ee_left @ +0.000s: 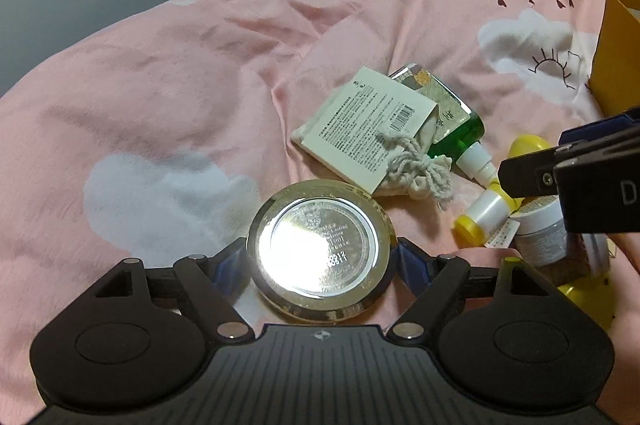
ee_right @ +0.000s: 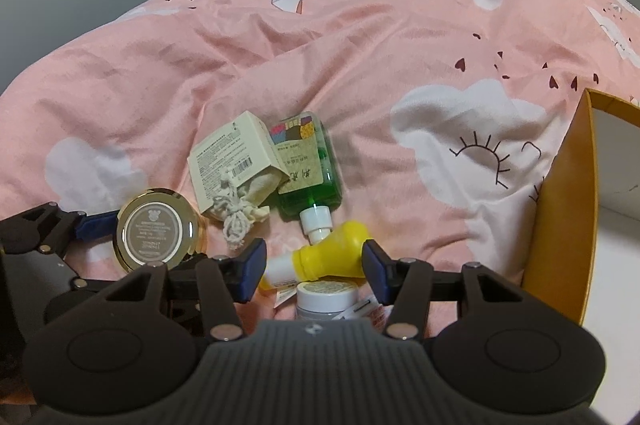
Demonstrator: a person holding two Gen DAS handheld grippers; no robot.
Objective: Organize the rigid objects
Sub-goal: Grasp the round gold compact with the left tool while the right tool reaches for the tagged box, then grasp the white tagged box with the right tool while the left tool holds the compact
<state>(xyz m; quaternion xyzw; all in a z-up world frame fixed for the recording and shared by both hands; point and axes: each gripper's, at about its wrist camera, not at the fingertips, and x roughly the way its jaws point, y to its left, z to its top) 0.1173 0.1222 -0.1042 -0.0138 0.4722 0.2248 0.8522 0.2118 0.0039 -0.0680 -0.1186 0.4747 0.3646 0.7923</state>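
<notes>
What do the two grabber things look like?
Both are black plastic. The left gripper and right gripper each have blue finger pads, silver pivot screws, two round bulges at the base and a ribbed middle with a small round logo. No cables show.

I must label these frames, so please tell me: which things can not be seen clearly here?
- Round gold compact: left wrist view, glare washes out its print.
- White jar: right wrist view, gripper body covers its lower part.
- Yellow box: both views, cut off by the right edge.
- Card text: too small to read.
</notes>
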